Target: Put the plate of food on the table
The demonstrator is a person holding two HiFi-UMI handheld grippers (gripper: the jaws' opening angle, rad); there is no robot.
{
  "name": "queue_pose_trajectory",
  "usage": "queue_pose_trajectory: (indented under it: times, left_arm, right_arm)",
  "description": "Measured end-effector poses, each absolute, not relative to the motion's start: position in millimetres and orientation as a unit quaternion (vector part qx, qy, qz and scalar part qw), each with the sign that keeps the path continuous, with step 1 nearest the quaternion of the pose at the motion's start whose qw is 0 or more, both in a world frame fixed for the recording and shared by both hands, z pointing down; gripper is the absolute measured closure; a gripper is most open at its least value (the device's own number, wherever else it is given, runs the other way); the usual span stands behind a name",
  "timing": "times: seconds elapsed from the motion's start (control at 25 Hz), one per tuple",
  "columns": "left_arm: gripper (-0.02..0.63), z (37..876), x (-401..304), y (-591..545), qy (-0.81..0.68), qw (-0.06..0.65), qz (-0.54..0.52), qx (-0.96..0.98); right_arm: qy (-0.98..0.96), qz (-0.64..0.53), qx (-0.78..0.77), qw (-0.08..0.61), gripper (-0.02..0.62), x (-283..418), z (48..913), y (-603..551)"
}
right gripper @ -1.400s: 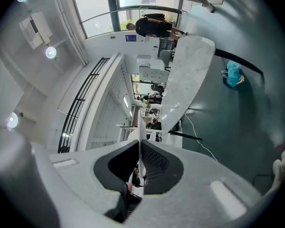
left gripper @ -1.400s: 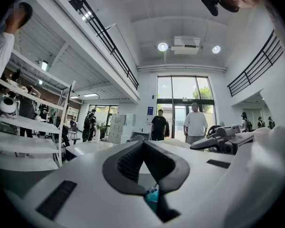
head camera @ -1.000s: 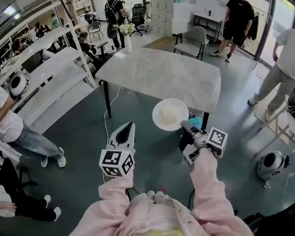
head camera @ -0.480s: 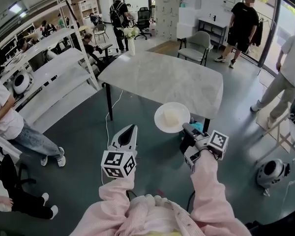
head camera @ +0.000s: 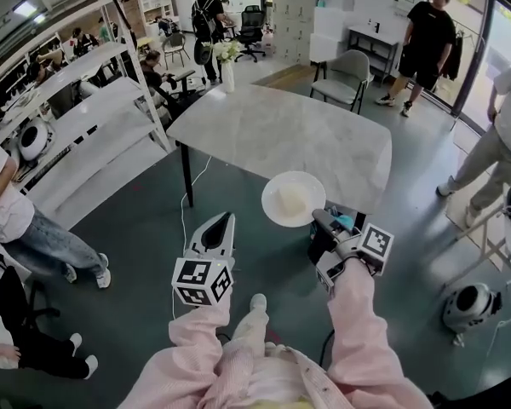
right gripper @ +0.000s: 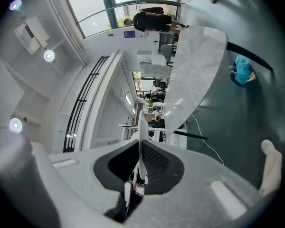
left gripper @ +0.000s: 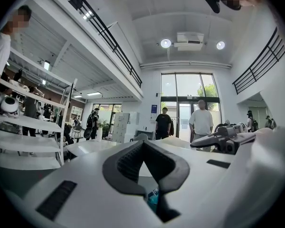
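Head view: the plate of food hangs over the table edge at 6 o'clock, held at its 5 o'clock rim by the right gripper. This one-sided hold may let it tilt and spill, or land half off the edge. Left gripper view: the left gripper is closed and empty. Right gripper view: the fingers stand narrow, clamped on the plate rim.

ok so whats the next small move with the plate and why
Probably carry the plate a little further forward, over the table, before lowering it. The right gripper has its fingers shut on the rim, and in the head view the plate hangs in the air at the table's near edge, with floor under part of it.
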State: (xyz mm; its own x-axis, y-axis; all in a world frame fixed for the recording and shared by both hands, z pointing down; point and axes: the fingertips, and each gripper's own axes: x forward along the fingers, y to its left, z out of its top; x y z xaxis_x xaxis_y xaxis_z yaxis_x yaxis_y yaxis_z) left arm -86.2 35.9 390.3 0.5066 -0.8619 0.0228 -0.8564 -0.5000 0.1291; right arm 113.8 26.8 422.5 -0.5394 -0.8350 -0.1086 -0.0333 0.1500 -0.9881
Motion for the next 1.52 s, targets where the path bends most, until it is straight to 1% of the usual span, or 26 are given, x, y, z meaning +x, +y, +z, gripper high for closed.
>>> queue_pose_trajectory:
  times: [0.36, 0.92, 1.52]
  left_arm:
    - [0.607, 398, -77, -62, -0.492, 0.072, -0.021, 0.867]
    - [0.607, 387, -96, -237, -0.486, 0.075, -0.027, 0.871]
    - [0.607, 404, -88, -353, -0.481, 0.091, -0.013, 0.872]
  right_arm:
    - [0.673, -0.565, -0.315, 0.358, 0.577, 120, 426, -65]
    - [0.673, -0.553, -0.307, 0.383, 0.574, 110, 420, -229]
    - [0.665, -0.554, -0.286, 0.410, 0.574, 115, 430, -352]
